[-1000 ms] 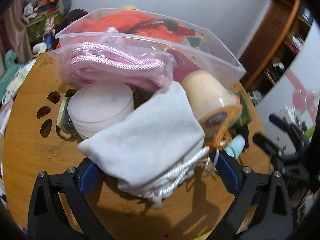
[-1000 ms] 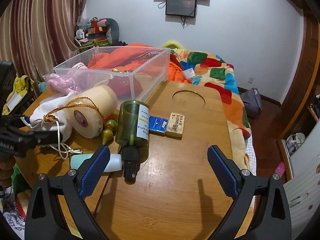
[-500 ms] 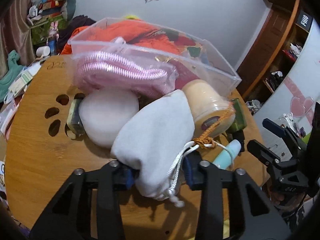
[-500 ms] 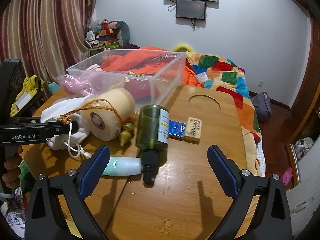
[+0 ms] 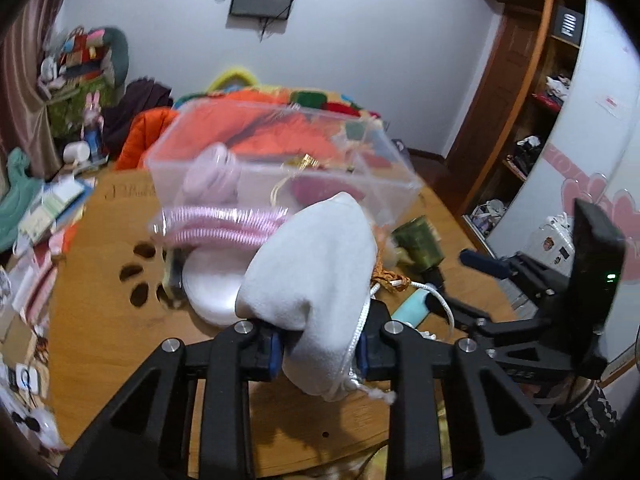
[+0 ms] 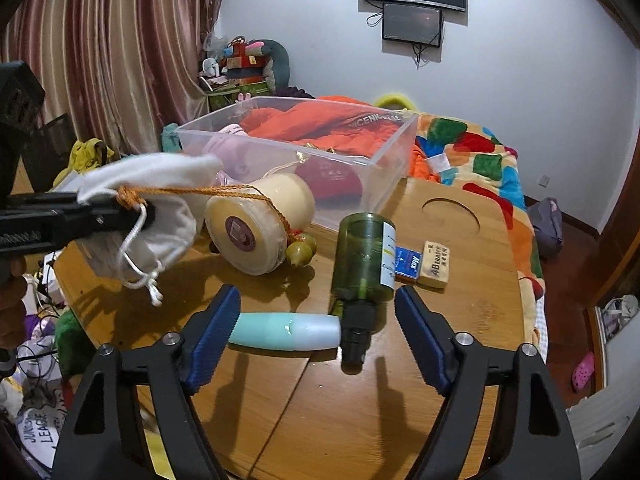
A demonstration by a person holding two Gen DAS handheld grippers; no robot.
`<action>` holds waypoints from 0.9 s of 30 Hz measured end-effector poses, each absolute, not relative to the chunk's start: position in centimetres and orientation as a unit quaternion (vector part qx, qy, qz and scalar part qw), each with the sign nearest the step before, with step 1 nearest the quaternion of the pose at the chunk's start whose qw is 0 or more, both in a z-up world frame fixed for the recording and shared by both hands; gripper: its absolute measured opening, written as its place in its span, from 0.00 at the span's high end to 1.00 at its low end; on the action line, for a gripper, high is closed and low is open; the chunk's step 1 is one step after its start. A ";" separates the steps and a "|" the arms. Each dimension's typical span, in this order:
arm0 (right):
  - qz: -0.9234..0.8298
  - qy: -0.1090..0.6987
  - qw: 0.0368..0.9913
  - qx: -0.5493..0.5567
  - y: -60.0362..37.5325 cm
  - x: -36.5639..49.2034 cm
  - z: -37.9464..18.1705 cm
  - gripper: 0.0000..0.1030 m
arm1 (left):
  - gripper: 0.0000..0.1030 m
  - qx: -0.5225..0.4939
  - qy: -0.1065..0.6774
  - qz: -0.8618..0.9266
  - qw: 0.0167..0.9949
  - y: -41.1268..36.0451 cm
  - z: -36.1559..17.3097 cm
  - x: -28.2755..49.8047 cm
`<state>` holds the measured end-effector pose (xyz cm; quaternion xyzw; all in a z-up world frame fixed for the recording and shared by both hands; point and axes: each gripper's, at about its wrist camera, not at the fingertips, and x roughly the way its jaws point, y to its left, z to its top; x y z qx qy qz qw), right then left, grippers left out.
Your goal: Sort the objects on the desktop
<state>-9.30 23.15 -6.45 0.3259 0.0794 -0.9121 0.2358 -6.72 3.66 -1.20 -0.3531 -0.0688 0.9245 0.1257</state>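
Note:
My left gripper [image 5: 318, 350] is shut on a white drawstring pouch [image 5: 316, 264], which hangs above the wooden table [image 5: 104, 332]. In the right wrist view the pouch [image 6: 160, 192] is held up at the left by the left gripper [image 6: 140, 208], and an orange cord [image 6: 200, 192] runs from it over a cream roll [image 6: 260, 220]. My right gripper [image 6: 317, 295] hovers low over a green pump bottle [image 6: 364, 252] lying on its side. Its jaws are closing with the bottle's black cap between them, and the pads are not touching it. A teal tube [image 6: 284, 330] lies across in front of the cap.
A clear plastic bin [image 6: 280, 148] with red and pink items stands at the back of the table. A bagged pink rope [image 5: 224, 226] and a white round box [image 5: 212, 288] lie near it. A blue eraser [image 6: 408, 260] and a tan eraser [image 6: 436, 264] sit right of the bottle.
The left jaws closed on the white pouch and lifted it off the table. The right jaws narrowed and came nearer to the green bottle.

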 end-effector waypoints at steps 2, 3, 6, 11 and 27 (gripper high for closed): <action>-0.911 0.071 0.240 0.326 23.2 -9.4 -6.3 0.30 | 0.74 -0.344 -0.060 0.927 0.136 3.9 -0.1 -6.6; -0.912 0.070 0.241 0.325 23.2 -9.4 -6.3 0.30 | 0.74 -0.341 -0.057 0.928 0.140 3.8 0.3 -6.7; -0.912 0.068 0.246 0.321 22.9 -9.3 -6.1 0.30 | 0.74 -0.331 -0.046 0.931 0.149 3.9 1.5 -6.9; -0.910 0.060 0.259 0.317 22.3 -9.4 -5.9 0.30 | 0.74 -0.312 -0.045 0.935 0.160 3.5 3.8 -6.9; -0.883 0.028 0.336 0.326 19.6 -8.3 -5.4 0.41 | 0.74 -0.295 -0.035 0.940 0.169 3.2 5.7 -6.9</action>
